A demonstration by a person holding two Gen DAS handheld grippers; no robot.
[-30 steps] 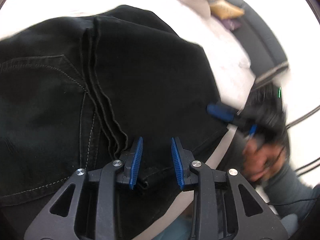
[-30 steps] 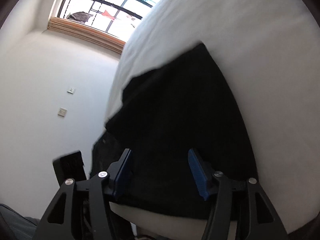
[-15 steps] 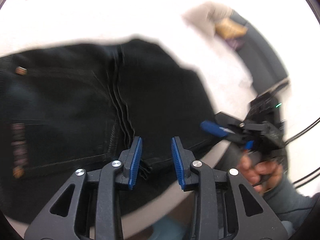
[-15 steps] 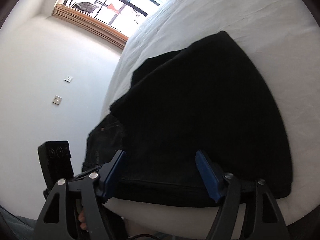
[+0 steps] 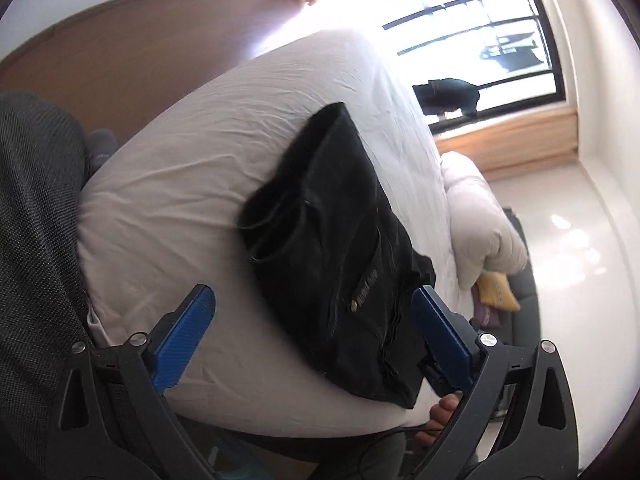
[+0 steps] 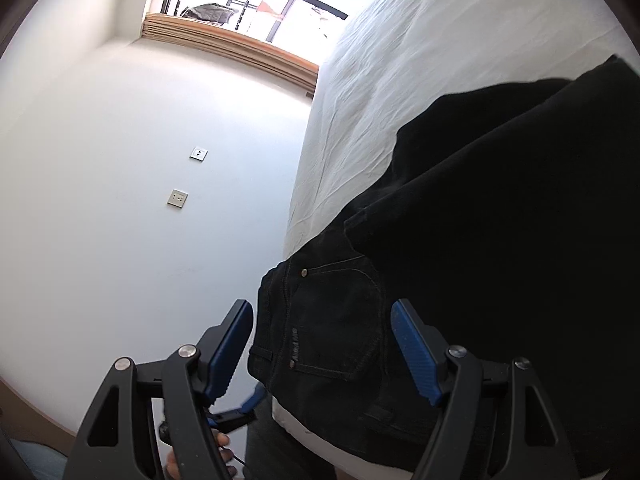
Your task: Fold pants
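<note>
1 pair black pants (image 5: 340, 248), folded, lies centre frame on white bed (image 5: 180, 184), near its edge. Left gripper (image 5: 312, 328) jaws opening, nothing pinched; right gripper (image 6: 324, 348) released, empty. Pants' right side cut off in right-wrist view.

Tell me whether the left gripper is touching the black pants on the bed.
Apart. In the left wrist view the left gripper is opening, its blue pads drawn back from the pants, with bare bed sheet beside one pad.
</note>
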